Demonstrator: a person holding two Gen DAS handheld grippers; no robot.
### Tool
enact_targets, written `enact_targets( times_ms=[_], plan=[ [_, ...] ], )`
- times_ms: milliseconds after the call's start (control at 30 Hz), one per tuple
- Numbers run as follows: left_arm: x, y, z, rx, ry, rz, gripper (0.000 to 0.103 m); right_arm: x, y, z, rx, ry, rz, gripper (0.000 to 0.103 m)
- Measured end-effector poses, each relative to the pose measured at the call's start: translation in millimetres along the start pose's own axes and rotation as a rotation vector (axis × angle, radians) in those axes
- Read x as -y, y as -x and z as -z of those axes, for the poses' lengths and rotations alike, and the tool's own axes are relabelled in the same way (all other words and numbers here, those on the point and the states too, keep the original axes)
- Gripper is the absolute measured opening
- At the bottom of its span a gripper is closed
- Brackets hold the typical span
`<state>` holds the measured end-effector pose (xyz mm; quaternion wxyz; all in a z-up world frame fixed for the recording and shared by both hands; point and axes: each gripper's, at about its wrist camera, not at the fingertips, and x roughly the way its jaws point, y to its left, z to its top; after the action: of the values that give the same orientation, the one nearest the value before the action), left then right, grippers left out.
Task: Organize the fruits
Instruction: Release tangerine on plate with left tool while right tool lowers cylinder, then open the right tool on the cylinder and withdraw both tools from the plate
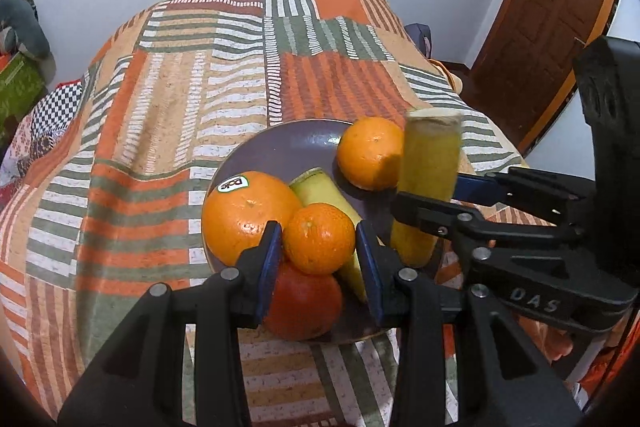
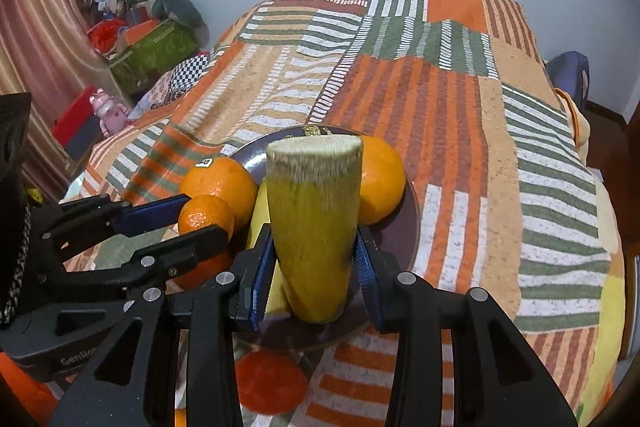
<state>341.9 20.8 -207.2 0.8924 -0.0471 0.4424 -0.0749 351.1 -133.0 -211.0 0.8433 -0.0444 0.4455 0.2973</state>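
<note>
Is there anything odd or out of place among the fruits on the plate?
Mostly the crowding. The small orange, held in the left gripper, sits above a reddish fruit at the plate rim. The right gripper holds a cut yellow stalk piece upright, not lying flat.

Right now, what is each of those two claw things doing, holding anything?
Left gripper: closed on the small orange.
Right gripper: closed on the yellow-green stalk piece, held upright.
</note>
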Motion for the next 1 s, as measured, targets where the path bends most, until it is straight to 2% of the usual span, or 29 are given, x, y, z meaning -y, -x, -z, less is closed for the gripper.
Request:
enact_targets(
  times_ms=[167, 333, 433, 700, 1000],
  plan=[
    [-2.3, 0.3, 0.2, 0.007, 0.006, 0.007, 0.038, -3.2, -8.3, -2.9, -0.002, 0.013, 0.004, 0.036],
    [-2.1, -0.7, 1.4, 0.009, -0.005, -0.011, 0.044, 2.0, -16.7, -0.3, -0.034, -0.008, -0.033, 0.037],
    [-3.2, 0.5, 1.4, 0.008, 0.004, -0.01, 0.045, -0.2, -13.5, -0.4, -0.026, -0.001, -0.014, 0.037],
    [-0.8, 20.1, 2.4, 0.033, 0.003, -0.018, 0.046, -7.5, 11.7, 1.5, 0.011, 0.027, -0.008, 0.037],
    [0.3, 60.5, 13.3, 0.065, 0.001, -0.034, 0.048, -20.0, 55.2, 16.2, 0.073, 0.047, 0.01, 0.037]
  ],
)
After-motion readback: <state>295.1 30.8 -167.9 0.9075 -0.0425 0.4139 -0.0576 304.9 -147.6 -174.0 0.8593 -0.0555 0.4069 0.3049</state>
